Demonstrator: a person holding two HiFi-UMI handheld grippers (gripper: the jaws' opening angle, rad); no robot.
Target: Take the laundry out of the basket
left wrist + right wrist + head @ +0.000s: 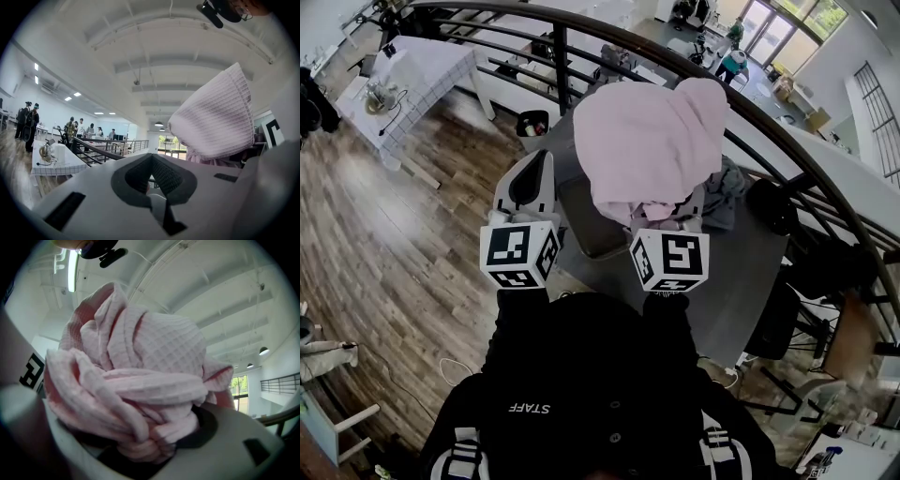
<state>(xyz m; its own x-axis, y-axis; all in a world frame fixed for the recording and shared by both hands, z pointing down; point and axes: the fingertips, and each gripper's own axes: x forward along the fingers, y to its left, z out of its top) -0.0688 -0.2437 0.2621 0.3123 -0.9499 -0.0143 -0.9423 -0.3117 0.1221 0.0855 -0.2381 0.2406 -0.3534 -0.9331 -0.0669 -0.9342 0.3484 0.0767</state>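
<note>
A bunched pink waffle-weave cloth (647,141) is held up high above the dark table (741,291). My right gripper (666,216) is shut on the cloth's lower folds. In the right gripper view the cloth (136,376) fills the picture, with its folds wedged between the jaws of the right gripper (140,446). My left gripper (528,183) is raised beside it on the left, shut and holding nothing. In the left gripper view the left gripper (152,176) points upward, and the cloth (220,117) hangs to its right. A grey rectangular basket (592,225) lies on the table below, partly hidden.
A heap of grey clothing (727,192) lies on the table to the right of the cloth. A black curved railing (769,122) runs behind the table. A white table (412,80) stands at the far left on the wood floor. People stand far off.
</note>
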